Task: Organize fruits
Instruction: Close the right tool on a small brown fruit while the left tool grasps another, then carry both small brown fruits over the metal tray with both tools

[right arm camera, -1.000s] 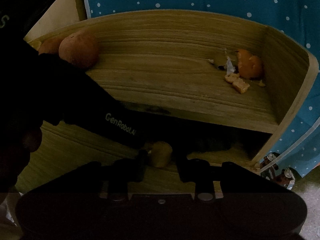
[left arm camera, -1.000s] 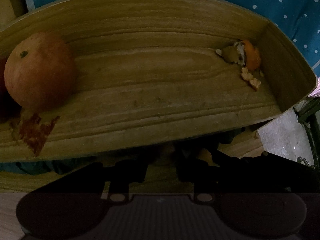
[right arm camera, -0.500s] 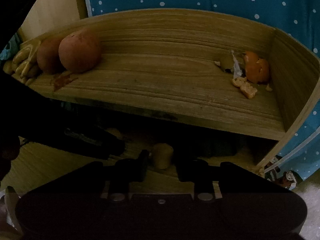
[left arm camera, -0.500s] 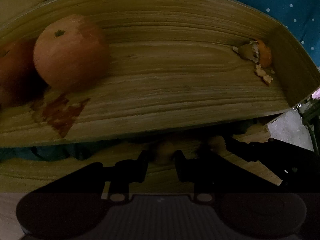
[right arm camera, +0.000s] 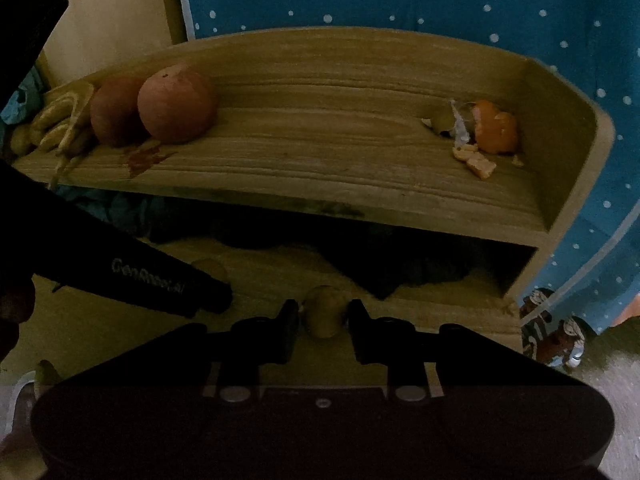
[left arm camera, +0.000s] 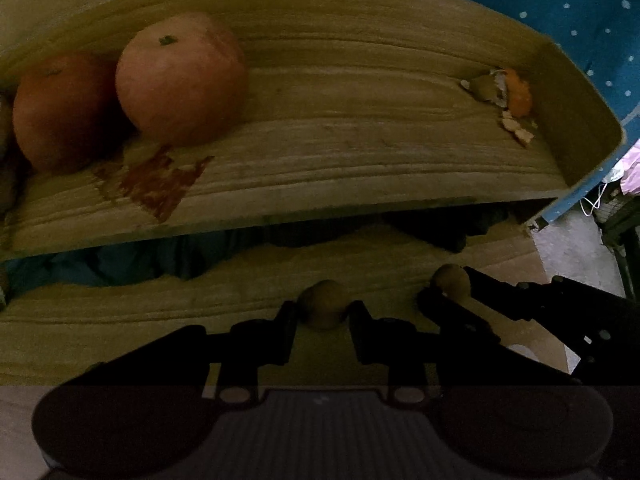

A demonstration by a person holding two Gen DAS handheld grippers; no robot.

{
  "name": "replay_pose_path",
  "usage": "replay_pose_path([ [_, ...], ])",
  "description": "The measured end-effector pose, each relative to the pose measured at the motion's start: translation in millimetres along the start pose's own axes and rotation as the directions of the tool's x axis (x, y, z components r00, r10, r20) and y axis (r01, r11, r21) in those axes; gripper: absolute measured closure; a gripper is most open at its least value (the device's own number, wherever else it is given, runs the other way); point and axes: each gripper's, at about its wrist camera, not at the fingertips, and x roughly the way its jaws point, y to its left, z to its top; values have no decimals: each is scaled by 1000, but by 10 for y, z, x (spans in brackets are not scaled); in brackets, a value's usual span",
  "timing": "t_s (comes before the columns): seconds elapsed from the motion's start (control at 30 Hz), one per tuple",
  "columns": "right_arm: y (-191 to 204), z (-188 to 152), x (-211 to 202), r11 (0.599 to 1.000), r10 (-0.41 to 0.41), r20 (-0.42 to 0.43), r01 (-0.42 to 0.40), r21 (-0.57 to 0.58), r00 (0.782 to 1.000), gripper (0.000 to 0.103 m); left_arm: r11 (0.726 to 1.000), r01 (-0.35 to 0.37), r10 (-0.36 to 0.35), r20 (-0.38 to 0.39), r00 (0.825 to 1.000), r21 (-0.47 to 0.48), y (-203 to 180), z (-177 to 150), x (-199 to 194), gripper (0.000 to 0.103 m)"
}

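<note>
Snugly between each gripper's [left arm camera: 323, 314] fingers, fruit [left arm camera: 325, 303].

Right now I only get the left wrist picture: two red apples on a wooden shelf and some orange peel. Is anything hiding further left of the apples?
Observer: Yes. The right wrist view shows a heap of yellow, banana-like pieces at the left end of the shelf, beside the darker apple.
Operator: Does my gripper have anything written on it?
Observer: The left gripper carries pale lettering along its side, roughly "GenRobot.AI".
Operator: Anything beyond the shelf?
Observer: A small cartoon-printed item sits low by the shelf's right foot, against the dotted blue cloth. I cannot tell what it is.
</note>
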Motion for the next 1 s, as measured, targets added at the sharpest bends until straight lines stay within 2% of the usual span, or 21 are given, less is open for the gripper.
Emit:
replay_pose_path([
  [0.27,69,-54,-296,997,-66,31,65,42,997,74,999,39,-40,33,999,32,181,-158,-335,71],
  [0.37,77,-70,-458,993,-106,52,103,63,993,74,997,53,-57,53,997,60,80,-63,-465,71],
  [0.7,59,-358,-1065,956,-263,76,250,151,962,74,973,127,-146,87,986,194,-197,-147,-751,71],
  [1.0,79,-794,-1392,914,-351,36,334,230,936,74,938,180,-203,48,978,296,-497,-398,-751,71],
])
